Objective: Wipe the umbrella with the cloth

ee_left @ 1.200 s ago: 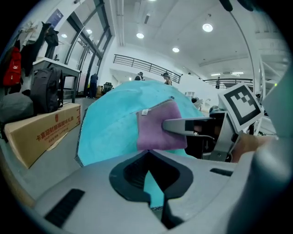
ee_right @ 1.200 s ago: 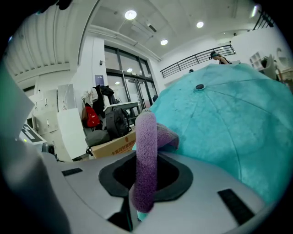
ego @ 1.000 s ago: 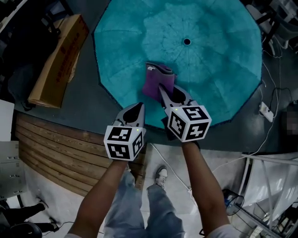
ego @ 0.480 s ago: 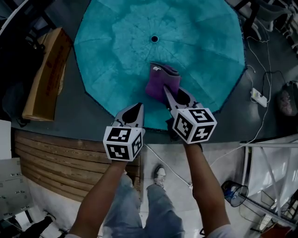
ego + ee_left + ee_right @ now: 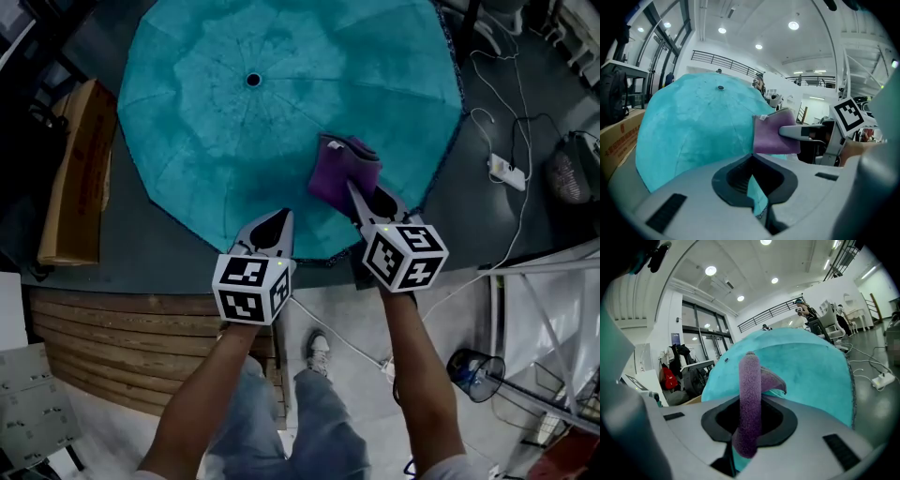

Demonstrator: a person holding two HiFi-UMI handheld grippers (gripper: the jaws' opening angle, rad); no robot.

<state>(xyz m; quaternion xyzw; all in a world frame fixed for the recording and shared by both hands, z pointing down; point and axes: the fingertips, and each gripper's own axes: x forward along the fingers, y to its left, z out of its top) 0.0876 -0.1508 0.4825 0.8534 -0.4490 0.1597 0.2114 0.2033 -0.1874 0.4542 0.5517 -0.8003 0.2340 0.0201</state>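
The right gripper (image 5: 354,191) clamps the folded purple cloth (image 5: 339,169) against the teal umbrella (image 5: 234,141) for wiping. The left gripper (image 5: 278,218) pinches its rim, apparently steadying it.

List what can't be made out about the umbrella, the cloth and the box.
- The umbrella shaft and handle: hidden under its own canopy in every view.
- Its far rim: cut off by the head view's top edge.
- Canopy under the cloth: covered by the cloth, which the right gripper clamps.
- Print on the cardboard box: too dark in the head view, blurred in the left gripper view.
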